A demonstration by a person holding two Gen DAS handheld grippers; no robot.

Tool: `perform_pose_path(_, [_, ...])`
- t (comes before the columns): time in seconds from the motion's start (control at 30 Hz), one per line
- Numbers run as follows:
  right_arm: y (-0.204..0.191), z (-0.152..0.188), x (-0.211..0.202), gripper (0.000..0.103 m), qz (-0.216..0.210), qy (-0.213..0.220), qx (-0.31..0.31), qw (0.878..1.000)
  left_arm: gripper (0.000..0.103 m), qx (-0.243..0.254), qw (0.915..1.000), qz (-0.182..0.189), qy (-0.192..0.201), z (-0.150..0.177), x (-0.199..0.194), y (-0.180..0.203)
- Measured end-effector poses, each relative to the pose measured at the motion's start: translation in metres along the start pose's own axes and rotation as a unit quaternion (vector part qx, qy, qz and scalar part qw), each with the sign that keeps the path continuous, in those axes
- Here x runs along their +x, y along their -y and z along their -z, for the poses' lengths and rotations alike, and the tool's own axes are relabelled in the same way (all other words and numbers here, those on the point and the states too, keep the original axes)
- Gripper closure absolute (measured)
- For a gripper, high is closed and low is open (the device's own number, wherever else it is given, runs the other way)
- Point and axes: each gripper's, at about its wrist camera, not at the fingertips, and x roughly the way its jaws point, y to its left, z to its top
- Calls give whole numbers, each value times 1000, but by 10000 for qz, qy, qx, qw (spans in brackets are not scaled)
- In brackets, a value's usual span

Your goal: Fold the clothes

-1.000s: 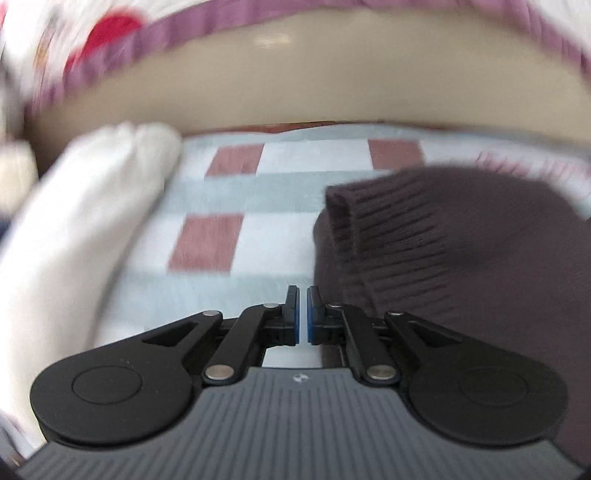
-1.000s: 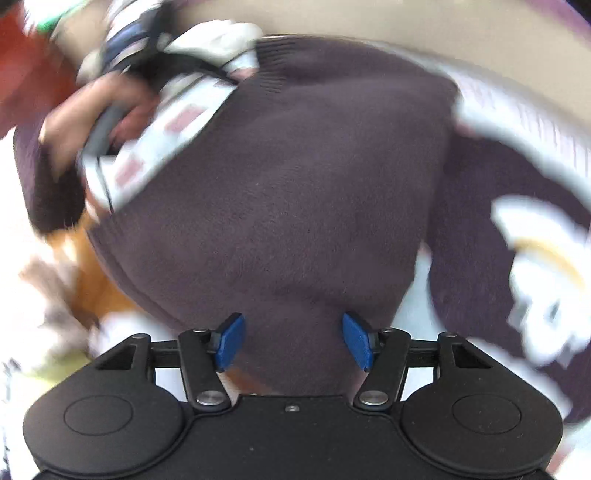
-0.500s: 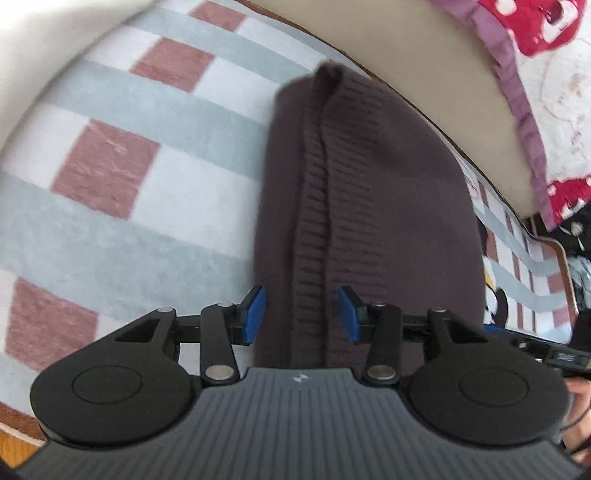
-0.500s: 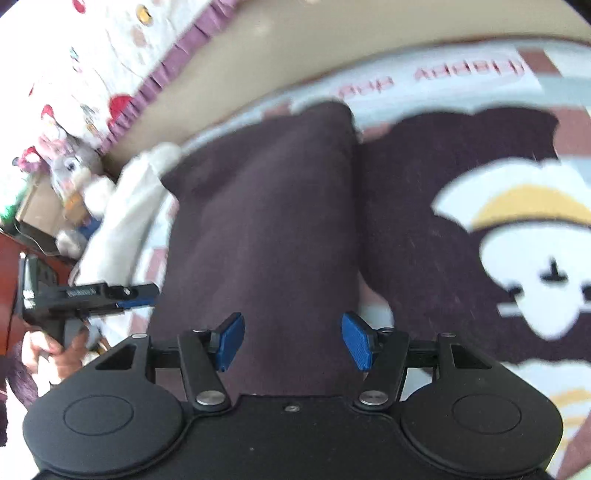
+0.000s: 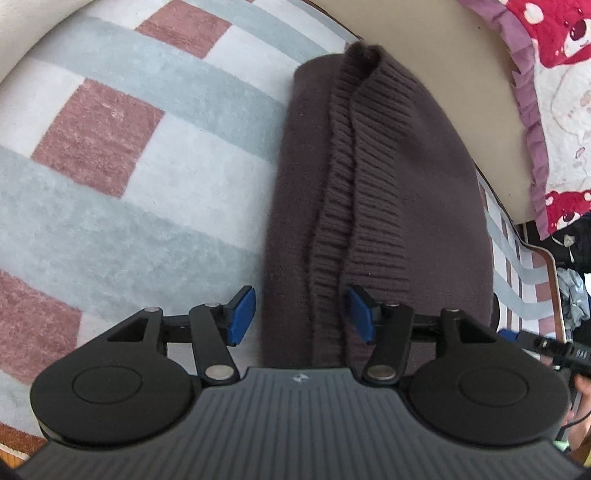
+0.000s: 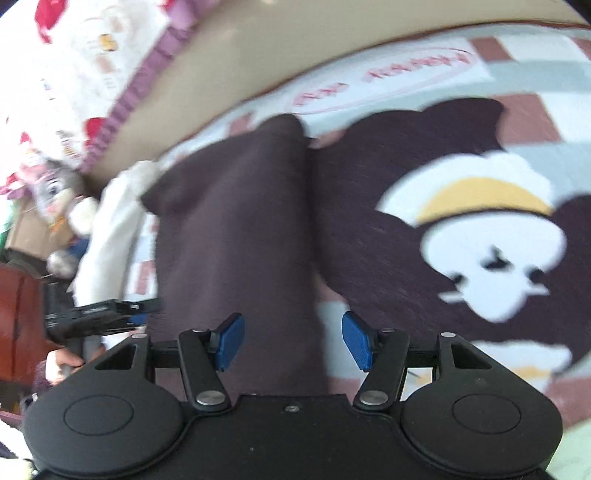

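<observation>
Knitwear, a dark brown sweater (image 5: 417, 192), is laid folded on a checked rug (image 5: 122, 177). Left gripper (image 5: 301, 314) and right gripper (image 6: 291, 339) are both held spread above its near end, nothing grasped. No containers are shown.

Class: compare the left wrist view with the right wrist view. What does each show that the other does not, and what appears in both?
Only the left wrist view shows the sweater's ribbed band lying folded along its top, and a red bear print on the bedding.

Only the right wrist view shows the cartoon figure on the rug, the pink lettering, a white garment and a plush rabbit.

Both show the dark sweater folded on the checked rug, and both the left gripper and the right gripper open over it.
</observation>
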Motion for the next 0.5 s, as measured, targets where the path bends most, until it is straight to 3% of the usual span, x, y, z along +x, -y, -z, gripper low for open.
perform_pose_path(0.17, [6, -17, 34, 38, 182, -281, -2, 9994, 43, 27, 9999, -57, 104, 7, -1, 4])
perform_pose_path(0.23, [12, -26, 49, 38, 206, -387, 110, 9990, 38, -258, 9993, 229, 107, 6, 0, -8])
perform_pose_path(0.37, [19, -47, 69, 38, -157, -515, 409, 9977, 23, -826, 9933, 800, 113, 3, 0, -31])
perform_pose_path(0.5, [22, -45, 76, 37, -586, -364, 656, 9955, 23, -1389, 9808, 1366, 118, 1, 1, -53])
